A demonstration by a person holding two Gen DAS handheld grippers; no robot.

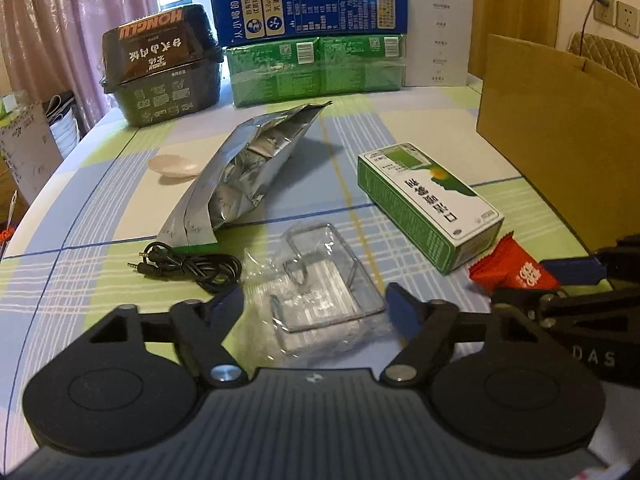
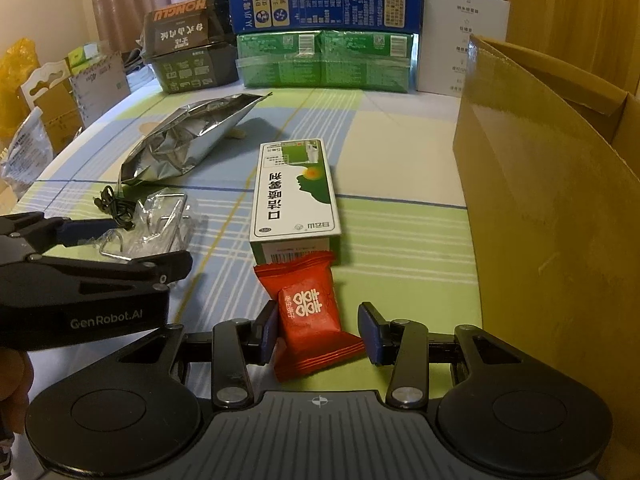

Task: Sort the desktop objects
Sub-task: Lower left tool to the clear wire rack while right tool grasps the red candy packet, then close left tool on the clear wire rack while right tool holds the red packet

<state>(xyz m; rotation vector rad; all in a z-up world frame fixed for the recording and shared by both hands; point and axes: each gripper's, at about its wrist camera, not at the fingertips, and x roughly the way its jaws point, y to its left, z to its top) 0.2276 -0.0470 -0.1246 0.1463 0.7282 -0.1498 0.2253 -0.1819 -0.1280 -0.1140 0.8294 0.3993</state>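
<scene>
**Two claws poised over two small packets**

The desk (image 2: 400, 152) carries a cardboard box (image 2: 540, 200) along its right side, open at the top. A silver foil pouch (image 1: 248, 176) lies left of centre, a green-and-white carton (image 2: 294, 192) in the middle.

The left claw (image 1: 316, 304) stands wide open astride a clear plastic packet of wire hooks (image 1: 320, 292); its long axis runs away from the camera.

The right claw (image 2: 318, 330) is open, gripping nothing. A red candy wrapper (image 2: 308, 312) sits between its pads, apparently brushing the left one, lengthwise along the fingers. The box lies just beside it, nearer this hand.
</scene>
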